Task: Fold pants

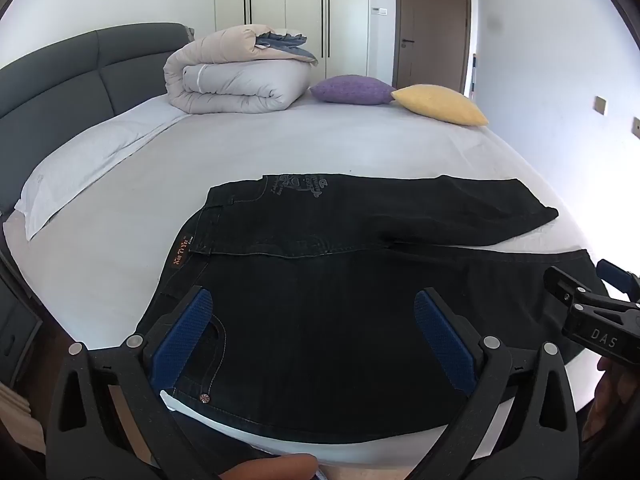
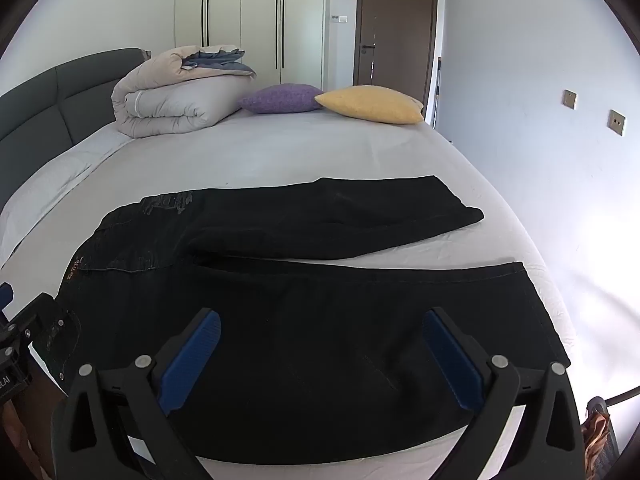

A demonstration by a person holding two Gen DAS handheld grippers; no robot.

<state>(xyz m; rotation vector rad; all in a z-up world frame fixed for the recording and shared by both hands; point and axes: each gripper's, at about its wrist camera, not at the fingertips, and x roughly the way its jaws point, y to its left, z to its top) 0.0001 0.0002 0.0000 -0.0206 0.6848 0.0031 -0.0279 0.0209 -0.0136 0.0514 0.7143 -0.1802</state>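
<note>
Black jeans (image 1: 320,280) lie spread flat on the bed's white sheet (image 1: 280,148), waistband to the left, two legs running right and slightly apart. My left gripper (image 1: 316,312) is open above the hip and pocket area near the front edge, holding nothing. My right gripper (image 2: 320,332) is open above the near leg (image 2: 360,320), holding nothing. The far leg (image 2: 340,216) lies beyond it. The right gripper also shows at the right edge of the left wrist view (image 1: 592,312).
A folded duvet (image 1: 236,76), a purple cushion (image 1: 352,90) and a yellow cushion (image 1: 440,104) sit at the far side of the bed. A white pillow (image 1: 84,168) and grey headboard (image 1: 60,80) are at left. Wardrobe and door stand behind.
</note>
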